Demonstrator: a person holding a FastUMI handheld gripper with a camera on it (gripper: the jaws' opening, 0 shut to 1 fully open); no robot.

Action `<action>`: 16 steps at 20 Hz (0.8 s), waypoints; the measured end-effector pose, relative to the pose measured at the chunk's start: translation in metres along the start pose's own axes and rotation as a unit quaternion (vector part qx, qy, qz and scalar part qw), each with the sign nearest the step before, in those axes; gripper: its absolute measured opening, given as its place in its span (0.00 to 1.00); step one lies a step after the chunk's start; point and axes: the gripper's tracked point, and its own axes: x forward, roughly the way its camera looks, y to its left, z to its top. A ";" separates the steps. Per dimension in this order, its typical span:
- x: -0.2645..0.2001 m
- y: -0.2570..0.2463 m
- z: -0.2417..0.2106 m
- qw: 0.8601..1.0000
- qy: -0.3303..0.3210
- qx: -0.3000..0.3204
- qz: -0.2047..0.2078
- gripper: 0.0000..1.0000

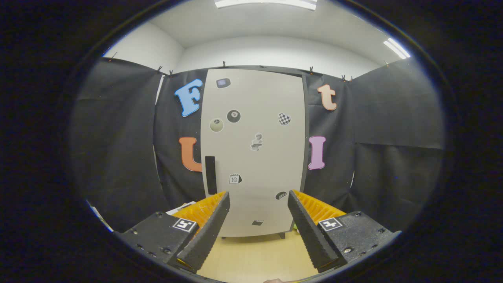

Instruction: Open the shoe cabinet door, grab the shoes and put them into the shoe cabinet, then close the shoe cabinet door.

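The shoe cabinet (253, 157) door (259, 102) is shut, fitting either start or finish; the tool (257, 220) gapes wide, holding nothing.

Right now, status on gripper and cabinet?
Gripper open, nothing held. Cabinet door shut, dead ahead beyond the fingers. Handle on its left edge. Floor between bare.

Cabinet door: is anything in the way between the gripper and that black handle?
Nothing visible is. The gripper is open, holding nothing, and bare wooden floor lies ahead up to the shut cabinet door. The black handle sits beyond the fingertips, near the door's edge.
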 end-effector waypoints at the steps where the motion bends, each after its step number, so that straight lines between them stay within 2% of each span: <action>1: -0.003 0.002 0.004 1.000 -0.001 0.000 0.001 0.98; 4: -0.020 0.017 0.017 1.000 -0.005 0.000 0.023 0.98; 9: -0.045 0.031 0.043 0.999 -0.032 -0.007 0.028 0.98; 16: -0.068 0.050 0.045 0.999 -0.037 -0.007 0.037 0.98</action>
